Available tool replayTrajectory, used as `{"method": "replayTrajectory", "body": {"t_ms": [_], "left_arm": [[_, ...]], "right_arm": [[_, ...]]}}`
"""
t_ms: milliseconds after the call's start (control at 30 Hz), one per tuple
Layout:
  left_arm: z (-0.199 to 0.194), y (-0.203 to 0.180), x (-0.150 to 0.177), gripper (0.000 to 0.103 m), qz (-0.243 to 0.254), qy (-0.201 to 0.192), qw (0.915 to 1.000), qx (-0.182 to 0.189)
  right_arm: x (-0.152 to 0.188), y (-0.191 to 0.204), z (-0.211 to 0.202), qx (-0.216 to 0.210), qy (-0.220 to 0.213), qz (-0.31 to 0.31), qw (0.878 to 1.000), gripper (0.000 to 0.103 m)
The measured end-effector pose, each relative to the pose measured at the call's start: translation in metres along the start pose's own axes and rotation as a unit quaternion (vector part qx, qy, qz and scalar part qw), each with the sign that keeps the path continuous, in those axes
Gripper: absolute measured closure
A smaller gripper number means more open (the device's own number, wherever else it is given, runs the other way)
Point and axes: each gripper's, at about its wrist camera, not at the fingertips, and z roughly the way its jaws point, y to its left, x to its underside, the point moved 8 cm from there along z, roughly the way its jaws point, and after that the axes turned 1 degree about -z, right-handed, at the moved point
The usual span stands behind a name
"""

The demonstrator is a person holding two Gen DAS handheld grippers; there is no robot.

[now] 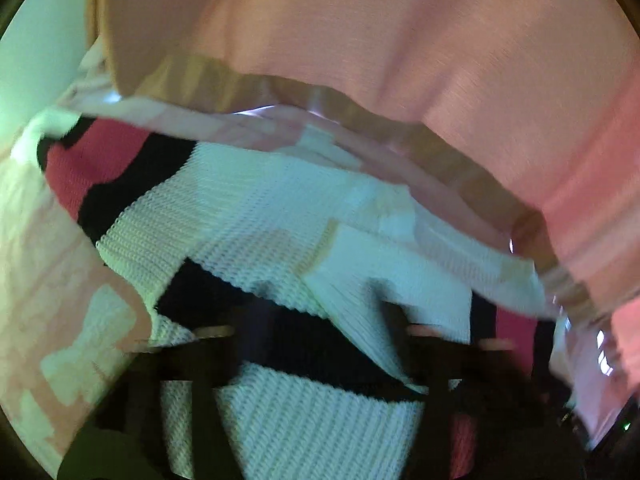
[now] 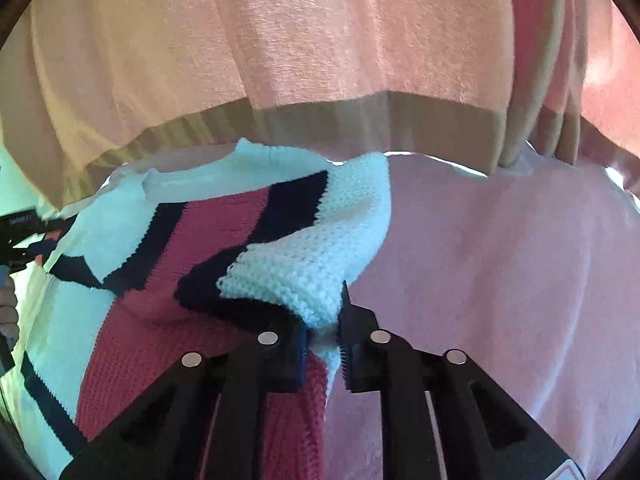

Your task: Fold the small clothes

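Note:
A knit sweater (image 2: 200, 248) with white, dark navy and rose-red stripes lies on a pink cloth surface (image 2: 500, 280). In the right wrist view my right gripper (image 2: 322, 332) is shut on a bunched fold of the sweater's white edge, lifted slightly off the surface. The left wrist view is blurred. There the same sweater (image 1: 280, 216) fills the middle, and my left gripper (image 1: 316, 340) hovers over a white and navy band. Its dark fingers stand wide apart, with knit beneath and between them but nothing pinched.
A person's peach-pink top (image 2: 320, 40) with a tan hem hangs close above the far side of the sweater and fills the top of both views (image 1: 400, 40). At the left edge of the right wrist view, the other black tool (image 2: 20, 232) and a hand (image 2: 6, 316) show.

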Motion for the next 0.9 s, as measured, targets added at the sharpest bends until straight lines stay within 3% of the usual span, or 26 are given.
{"method": "replayTrajectory", "body": {"t_ms": [67, 133, 200, 233, 267, 300, 333, 367, 400, 500, 567, 633, 700, 767, 900], "left_arm": [[0.007, -0.013, 0.002, 0.021, 0.023, 0.001, 0.9997, -0.008], [0.027, -0.022, 0.009, 0.017, 0.034, 0.033, 0.9988, -0.015], [0.050, -0.020, 0.017, 0.019, 0.015, 0.069, 0.9973, -0.021], [0.058, -0.016, 0.019, 0.032, 0.001, 0.079, 0.9966, -0.023], [0.062, -0.012, 0.018, 0.035, -0.008, 0.072, 0.9968, -0.034], [0.060, -0.013, 0.014, 0.056, -0.006, 0.055, 0.9978, -0.037], [0.060, -0.019, 0.009, 0.088, 0.005, 0.052, 0.9984, -0.019], [0.059, -0.025, 0.007, 0.097, 0.010, 0.062, 0.9980, 0.008], [0.054, -0.028, 0.002, 0.096, 0.009, 0.058, 0.9981, 0.019], [0.014, -0.037, -0.028, 0.097, 0.020, -0.014, 0.9987, 0.045], [-0.004, -0.032, -0.039, 0.097, 0.019, -0.048, 0.9976, 0.046], [0.000, -0.016, -0.039, 0.097, 0.019, -0.054, 0.9983, 0.009], [0.032, -0.001, -0.021, 0.096, 0.026, -0.006, 0.9996, -0.012], [0.052, 0.010, -0.002, 0.096, 0.022, 0.026, 0.9992, -0.022], [0.051, 0.004, 0.007, 0.096, 0.052, 0.005, 0.9980, -0.035]], "right_arm": [[0.001, 0.001, -0.001, 0.001, -0.002, -0.007, 1.000, 0.086], [0.004, 0.000, 0.001, 0.006, 0.002, -0.009, 1.000, 0.086], [0.006, -0.002, 0.002, 0.011, 0.004, -0.007, 1.000, 0.085], [0.005, -0.002, 0.006, 0.012, 0.005, -0.007, 1.000, 0.084], [0.005, -0.003, 0.007, 0.014, 0.005, -0.008, 1.000, 0.084], [0.006, -0.003, 0.007, 0.014, 0.003, -0.009, 1.000, 0.084], [0.006, -0.003, 0.008, 0.013, 0.003, -0.010, 1.000, 0.085], [0.004, -0.002, 0.008, 0.015, 0.003, -0.014, 1.000, 0.087], [0.001, -0.001, 0.004, 0.012, -0.008, -0.014, 1.000, 0.090], [-0.022, 0.006, -0.028, -0.003, -0.073, -0.013, 0.997, 0.091], [-0.026, 0.008, -0.038, 0.003, -0.093, -0.026, 0.995, 0.092], [-0.015, 0.000, -0.017, 0.029, -0.052, -0.037, 0.998, 0.092], [0.011, -0.018, 0.017, 0.038, 0.023, -0.011, 0.999, 0.092], [0.017, -0.022, 0.021, 0.037, 0.023, -0.011, 0.999, 0.092], [0.019, -0.019, 0.002, 0.019, 0.044, 0.010, 0.999, 0.085]]}}
